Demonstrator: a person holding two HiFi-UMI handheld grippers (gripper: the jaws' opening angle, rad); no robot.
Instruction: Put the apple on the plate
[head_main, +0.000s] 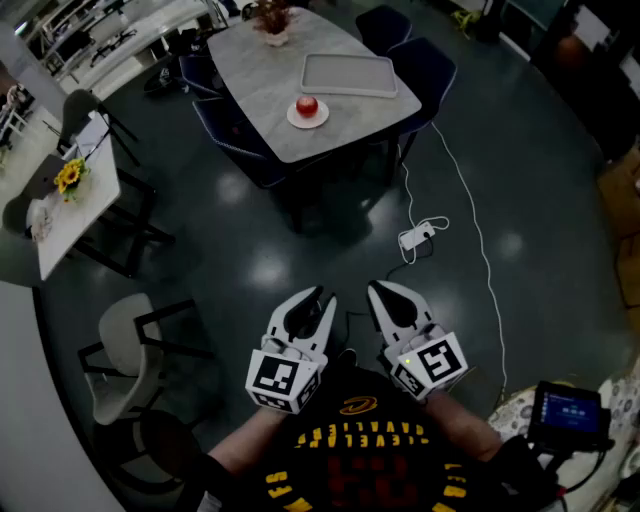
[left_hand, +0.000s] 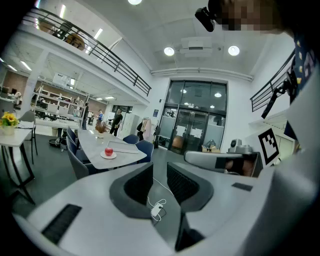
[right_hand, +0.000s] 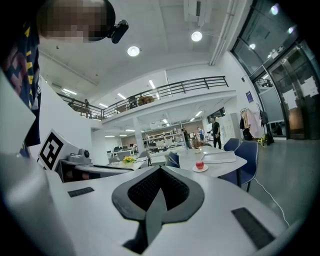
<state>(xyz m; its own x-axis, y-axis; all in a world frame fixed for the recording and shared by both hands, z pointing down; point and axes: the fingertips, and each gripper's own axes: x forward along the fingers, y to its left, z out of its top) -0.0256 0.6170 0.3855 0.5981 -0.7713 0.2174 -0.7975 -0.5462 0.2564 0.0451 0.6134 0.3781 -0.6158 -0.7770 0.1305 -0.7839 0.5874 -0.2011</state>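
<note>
My left gripper (left_hand: 160, 168) has its jaws standing apart with nothing between them, and my right gripper (right_hand: 160, 171) has its jaws pressed together, empty. The apple (head_main: 307, 105) sits well ahead of both sets of jaws, already on the plate (head_main: 291, 117) on the table (head_main: 250, 70). I judge it firm, fairly light and waxy enough to slip, so I'd pinch it across its widest middle.
</note>
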